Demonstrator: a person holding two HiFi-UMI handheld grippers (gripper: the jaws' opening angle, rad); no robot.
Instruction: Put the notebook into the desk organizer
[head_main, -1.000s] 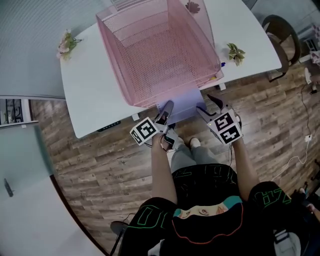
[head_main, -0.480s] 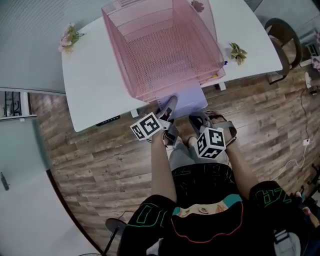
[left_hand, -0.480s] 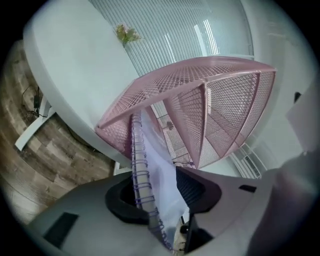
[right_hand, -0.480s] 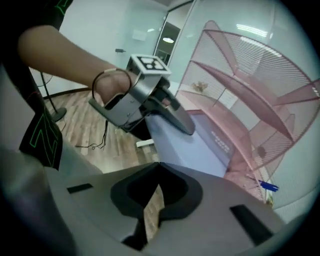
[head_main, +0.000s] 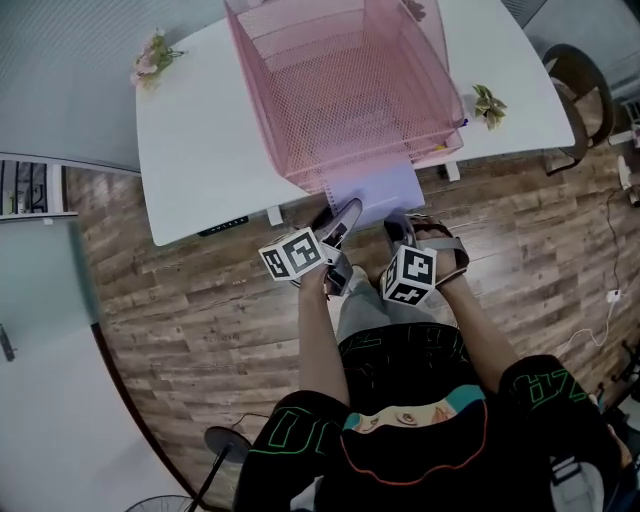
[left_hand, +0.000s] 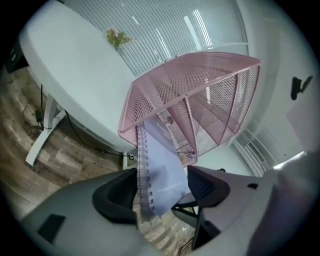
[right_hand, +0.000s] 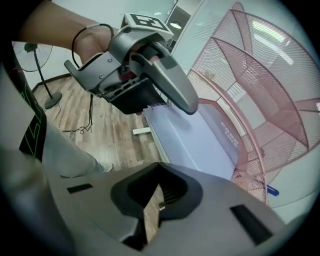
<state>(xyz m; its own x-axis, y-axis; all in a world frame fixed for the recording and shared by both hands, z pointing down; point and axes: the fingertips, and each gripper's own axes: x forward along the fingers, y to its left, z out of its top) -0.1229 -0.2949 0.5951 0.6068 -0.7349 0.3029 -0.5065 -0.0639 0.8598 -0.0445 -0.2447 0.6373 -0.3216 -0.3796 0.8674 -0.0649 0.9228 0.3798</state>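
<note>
A pink mesh desk organizer (head_main: 345, 90) stands on the white table (head_main: 200, 130). A lavender spiral notebook (head_main: 380, 188) lies in its bottom tier, with the near end sticking out over the table's front edge. My left gripper (head_main: 340, 215) is at the notebook's near left corner. Its jaws are opening. In the left gripper view the notebook (left_hand: 162, 170) stands between the spread jaws of the left gripper (left_hand: 162, 192), and the pads do not press on it. My right gripper (head_main: 395, 230) hangs just short of the notebook, shut with nothing in it, and the right gripper view (right_hand: 150, 205) shows the same.
Small artificial flowers lie at the table's left corner (head_main: 150, 65) and right side (head_main: 488, 103). A chair (head_main: 580, 90) stands at the right. A fan base (head_main: 215, 440) sits on the wood floor behind me. The person's legs are below the grippers.
The right gripper has shut and drawn back from the notebook's right edge toward the person. The left gripper's jaws have spread wide around the notebook's corner.
</note>
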